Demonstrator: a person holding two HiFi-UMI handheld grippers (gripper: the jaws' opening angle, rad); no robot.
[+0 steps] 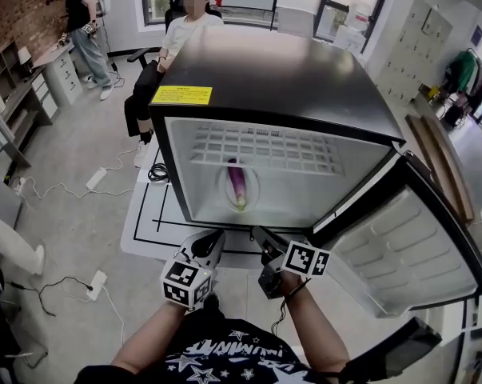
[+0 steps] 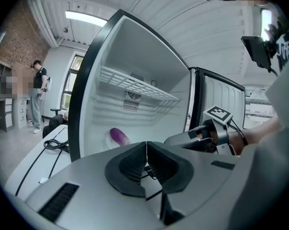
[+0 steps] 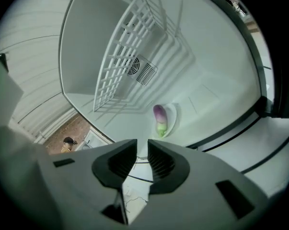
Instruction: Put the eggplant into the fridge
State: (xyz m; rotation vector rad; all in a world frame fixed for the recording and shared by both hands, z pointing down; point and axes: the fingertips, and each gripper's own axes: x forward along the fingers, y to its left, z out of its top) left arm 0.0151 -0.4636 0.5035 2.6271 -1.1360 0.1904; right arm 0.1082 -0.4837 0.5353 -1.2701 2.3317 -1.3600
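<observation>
With left fingers (image 2: 128, 165) together, right fingers (image 3: 164, 165) slightly apart, eggplant (image 1: 237, 184) sits inside yellow-labelled fridge (image 1: 288, 78).

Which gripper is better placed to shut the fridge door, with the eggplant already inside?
Right, probably. The right gripper hangs empty nearest the open door, which swings out on that side; the left gripper, jaws together, is farther away. The eggplant lies inside.
</observation>
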